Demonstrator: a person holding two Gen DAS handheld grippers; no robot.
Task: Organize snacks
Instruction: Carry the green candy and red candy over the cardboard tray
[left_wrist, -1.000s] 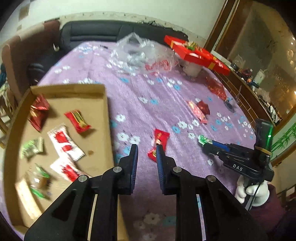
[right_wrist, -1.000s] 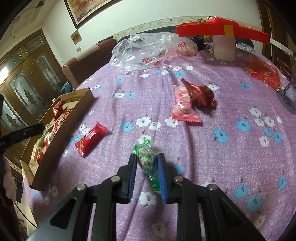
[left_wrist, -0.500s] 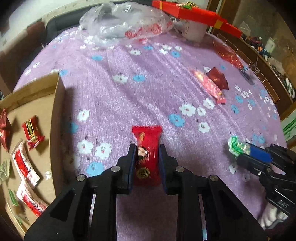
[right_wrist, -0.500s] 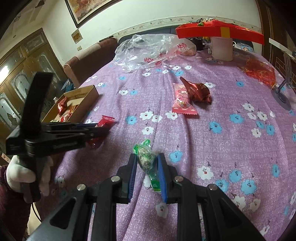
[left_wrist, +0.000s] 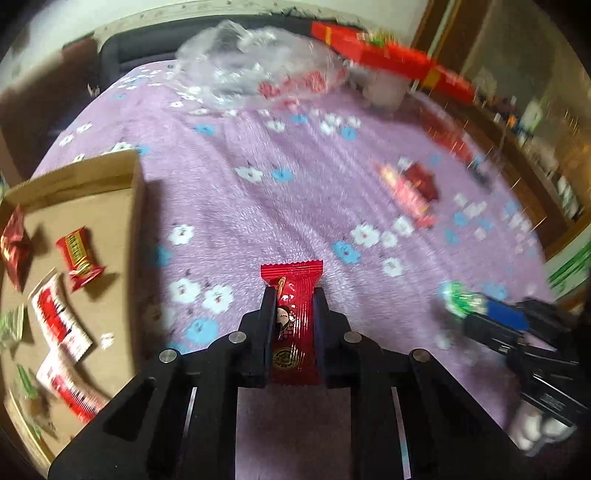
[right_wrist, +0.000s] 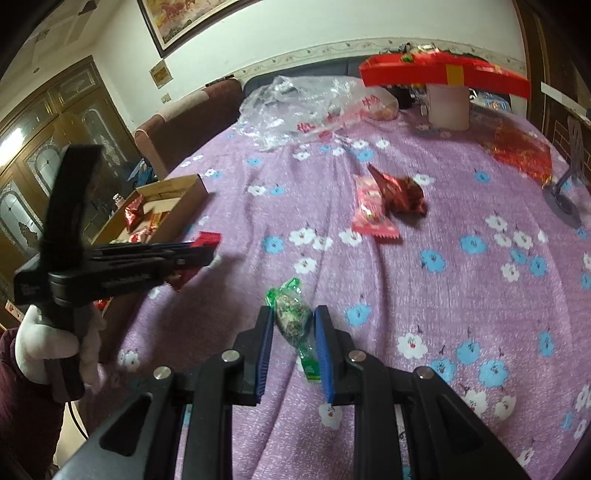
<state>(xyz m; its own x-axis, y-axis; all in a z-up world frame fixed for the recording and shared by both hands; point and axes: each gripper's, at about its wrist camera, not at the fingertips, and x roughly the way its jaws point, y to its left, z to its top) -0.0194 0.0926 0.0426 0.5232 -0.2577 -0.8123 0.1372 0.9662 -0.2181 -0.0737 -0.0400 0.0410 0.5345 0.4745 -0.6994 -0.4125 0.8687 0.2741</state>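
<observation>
Left tool (left_wrist: 293, 301) now clamps red snack (left_wrist: 293, 325), seemingly lifted

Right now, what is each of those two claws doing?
Left gripper: closed on the red snack packet.
Right gripper: closed on the green-wrapped candy.

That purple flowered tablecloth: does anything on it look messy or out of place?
Yes. A pink snack packet and a crumpled dark red wrapper lie loose mid-table, away from the cardboard box holding the other snacks.
</observation>
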